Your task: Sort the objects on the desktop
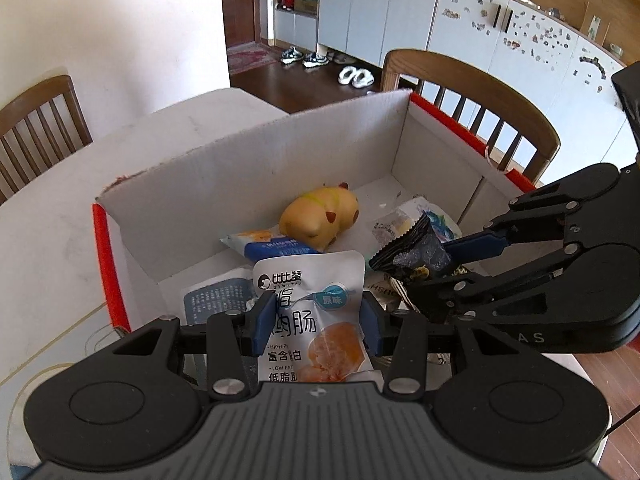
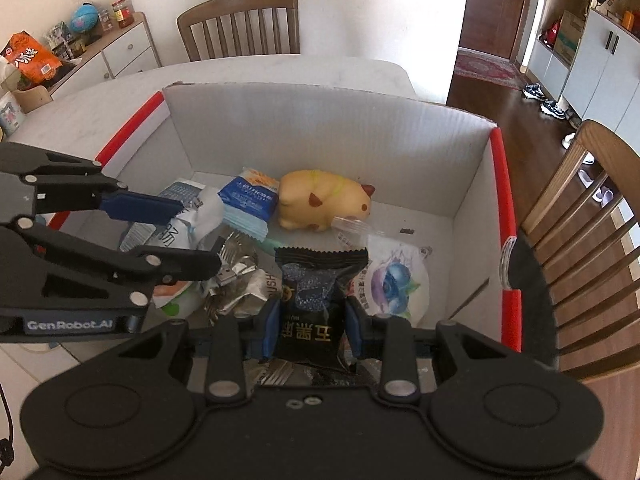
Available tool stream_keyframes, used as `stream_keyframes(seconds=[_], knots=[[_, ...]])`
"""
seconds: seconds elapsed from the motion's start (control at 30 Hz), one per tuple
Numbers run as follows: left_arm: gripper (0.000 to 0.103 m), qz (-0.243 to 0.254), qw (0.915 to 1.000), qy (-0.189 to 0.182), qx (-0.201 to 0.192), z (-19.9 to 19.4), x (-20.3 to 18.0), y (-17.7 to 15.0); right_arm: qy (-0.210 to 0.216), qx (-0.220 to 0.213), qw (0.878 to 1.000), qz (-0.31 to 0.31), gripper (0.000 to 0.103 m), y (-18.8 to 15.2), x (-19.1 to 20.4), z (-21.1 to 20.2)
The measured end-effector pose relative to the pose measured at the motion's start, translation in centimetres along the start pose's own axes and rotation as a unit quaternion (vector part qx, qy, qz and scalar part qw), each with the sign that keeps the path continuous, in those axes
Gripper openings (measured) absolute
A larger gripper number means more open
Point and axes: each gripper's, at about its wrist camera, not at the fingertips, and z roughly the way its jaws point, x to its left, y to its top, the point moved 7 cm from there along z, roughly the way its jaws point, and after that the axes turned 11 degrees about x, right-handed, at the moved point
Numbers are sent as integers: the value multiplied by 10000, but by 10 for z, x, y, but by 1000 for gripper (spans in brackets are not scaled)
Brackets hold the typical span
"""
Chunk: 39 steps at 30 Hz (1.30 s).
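Clamped between the blue pads of the left gripper (image 1: pixel 316 324) is a white sausage pouch (image 1: pixel 316 312), held upright over the near end of the cardboard box (image 1: pixel 256 152). The right gripper (image 2: pixel 310 326) is closed on a black snack packet (image 2: pixel 316 300), its serrated top edge standing clear above the fingers; the same packet (image 1: pixel 408 252) is seen from the left wrist at the right gripper's tips. Both grippers are positioned side by side above the box's near wall. On the box floor, a crumpled silver wrapper (image 2: pixel 236 284) and a blueberry-printed sachet (image 2: pixel 396 284) are noted just beyond the held items. Further in, a blue-and-white biscuit pack (image 2: pixel 250 200) is found touching a yellow toy animal (image 2: pixel 324 200), which lies near the far wall. The box is red-edged and rests on a pale table (image 2: pixel 100 100), with wooden chairs (image 2: pixel 240 24) at the table's far and right sides.
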Motion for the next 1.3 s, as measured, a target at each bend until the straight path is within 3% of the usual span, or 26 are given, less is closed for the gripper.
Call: stream_keyframes(seconds=[0.43,0.53,0.7,0.8,1.03,1.3], knots=[[44,-104,9996,-160,187,11,3,3,-18,-26,10000,-67,45,-1,4,-5],[44,-116,9996,-180,196,10,3,3,-8,-85,10000,-44,56,-4,3,-13],[46,-148,9992,-213,300,10,3,3,73,-209,9998,8,56,-6,2,-27],[64,-244,9983,-223,478,16,6,0,82,-236,9997,55,56,-7,1,-32],[68,-306,9980,-406,371,9,6,-5,136,-342,9992,170,57,-12,1,-42],[69,-205,9992,-311,114,-11,1,-7,165,-473,9986,174,59,-16,5,-54]])
